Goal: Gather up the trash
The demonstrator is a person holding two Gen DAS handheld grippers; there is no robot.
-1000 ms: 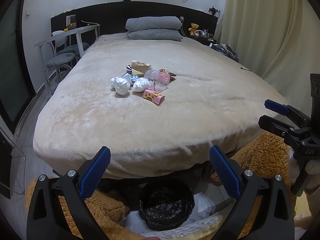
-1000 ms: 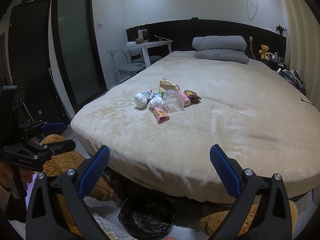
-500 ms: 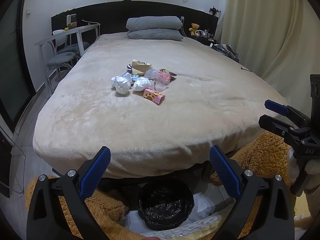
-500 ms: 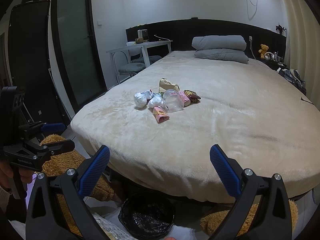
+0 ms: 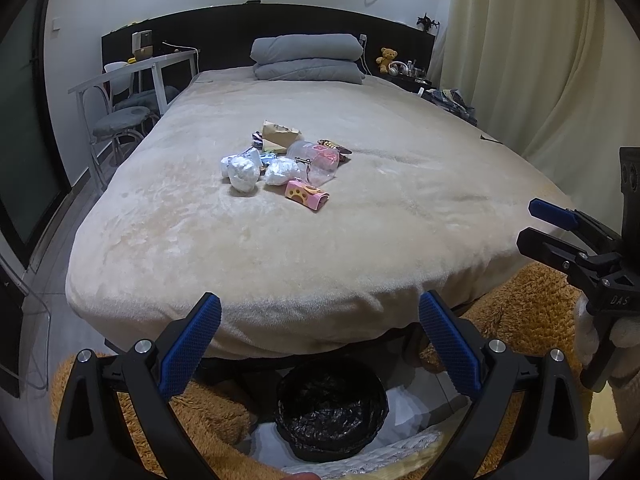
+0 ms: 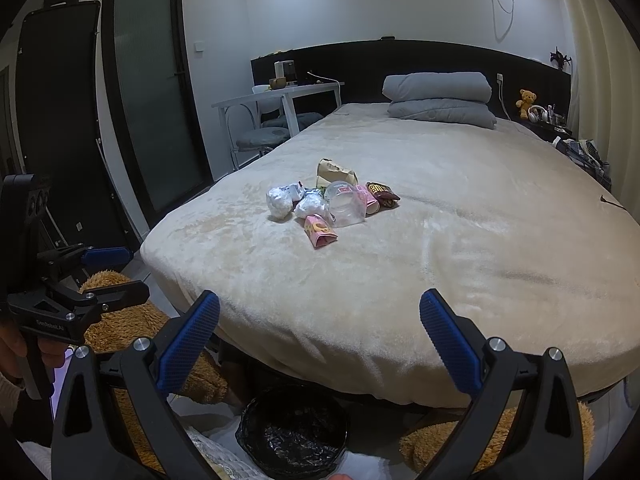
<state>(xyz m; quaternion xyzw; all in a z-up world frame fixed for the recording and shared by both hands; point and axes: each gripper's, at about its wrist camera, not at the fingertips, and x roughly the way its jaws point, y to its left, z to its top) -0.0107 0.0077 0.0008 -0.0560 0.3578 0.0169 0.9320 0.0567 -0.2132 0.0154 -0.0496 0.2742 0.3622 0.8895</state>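
A small heap of trash lies mid-bed: white crumpled paper balls (image 5: 244, 170) (image 6: 280, 202), a pink wrapper (image 5: 306, 196) (image 6: 320, 232), a clear plastic cup (image 5: 316, 158) (image 6: 344, 204), a brown paper bag (image 5: 280, 134) (image 6: 334, 172) and a dark snack packet (image 6: 382, 194). A bin with a black liner (image 5: 330, 412) (image 6: 294, 436) stands on the floor at the bed's foot. My left gripper (image 5: 320, 332) and right gripper (image 6: 320, 328) are both open and empty, held over the bin, well short of the trash.
The beige bed (image 5: 320, 240) fills the view, with grey pillows (image 5: 306, 58) at the head. A white table with chairs (image 5: 132, 92) stands to the left, curtains (image 5: 540, 60) to the right. A brown fluffy rug (image 5: 520, 312) surrounds the bin.
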